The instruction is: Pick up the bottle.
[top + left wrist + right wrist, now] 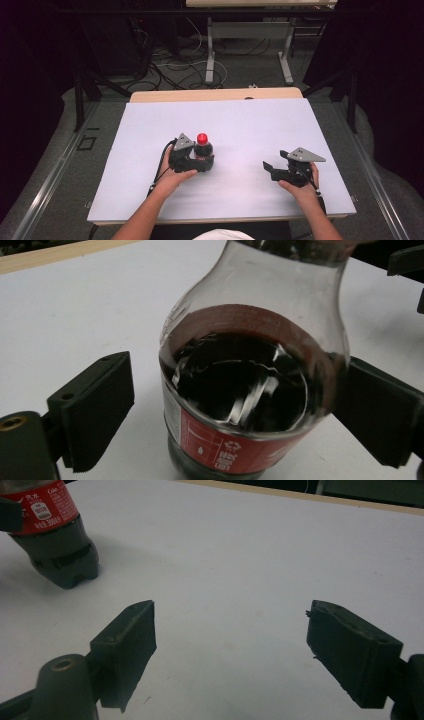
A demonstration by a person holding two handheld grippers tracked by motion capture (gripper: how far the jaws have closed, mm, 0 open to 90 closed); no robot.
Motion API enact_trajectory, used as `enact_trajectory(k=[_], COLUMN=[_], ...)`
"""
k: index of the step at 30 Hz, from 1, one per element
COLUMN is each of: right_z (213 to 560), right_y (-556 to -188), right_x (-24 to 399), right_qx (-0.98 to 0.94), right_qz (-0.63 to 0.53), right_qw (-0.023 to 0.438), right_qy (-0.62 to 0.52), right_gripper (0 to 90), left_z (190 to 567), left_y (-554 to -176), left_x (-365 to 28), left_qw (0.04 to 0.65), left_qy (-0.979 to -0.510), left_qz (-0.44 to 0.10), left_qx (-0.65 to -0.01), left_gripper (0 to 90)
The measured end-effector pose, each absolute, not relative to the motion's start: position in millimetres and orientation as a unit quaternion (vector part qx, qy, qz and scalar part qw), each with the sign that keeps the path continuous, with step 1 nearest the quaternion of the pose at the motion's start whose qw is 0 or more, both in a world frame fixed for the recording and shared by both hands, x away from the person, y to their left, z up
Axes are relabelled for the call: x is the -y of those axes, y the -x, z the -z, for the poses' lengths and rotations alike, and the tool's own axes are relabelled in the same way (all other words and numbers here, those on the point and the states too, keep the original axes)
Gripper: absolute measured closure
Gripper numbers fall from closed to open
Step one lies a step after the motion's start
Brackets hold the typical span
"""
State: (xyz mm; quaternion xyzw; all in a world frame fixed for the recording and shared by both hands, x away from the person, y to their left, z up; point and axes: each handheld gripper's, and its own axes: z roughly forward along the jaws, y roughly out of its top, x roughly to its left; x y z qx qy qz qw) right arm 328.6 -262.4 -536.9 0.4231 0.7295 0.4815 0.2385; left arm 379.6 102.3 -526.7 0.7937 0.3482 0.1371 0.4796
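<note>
Item: cola bottle (250,390), clear plastic, red cap and red label, dark drink part-filled. Stands upright on the white counter (240,125), left of centre, between the fingers (95,405) of the left gripper (200,162).

Grip: left fingers spread; the right-hand pad meets the bottle wall, the left-hand pad stands apart, so nothing is clamped.

Right gripper (272,170): fingers released, empty, well apart from the bottle.

Risk: one-sided contact could push the bottle sideways and tip it; smooth curved wall may slip.

high view overhead, facing forward-down; gripper views low, close; all share bottle (202,145) on table (250,125).
</note>
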Motion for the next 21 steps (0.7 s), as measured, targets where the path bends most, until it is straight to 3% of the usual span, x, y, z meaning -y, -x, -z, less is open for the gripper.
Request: enact_trajectory(k=[11,21], right_z=[538.4,537.2], right_y=[-329.4,-329.3], right_x=[261.2,259.5], right_qx=[-0.734,-0.738], right_qz=[-0.477,-0.478], right_qw=[0.238,0.236], right_qy=[-0.42,-0.414], right_gripper=[18.8,18.5], left_z=[528.3,526.3], left_y=[-379.4,-377.0], left_x=[-99.8,-99.0], left_qw=[0.471,0.462], left_qy=[-0.803,-0.809], left_qz=[-0.134,-0.154], left_qx=[-0.34,-0.329], left_gripper=[26.0,28.4])
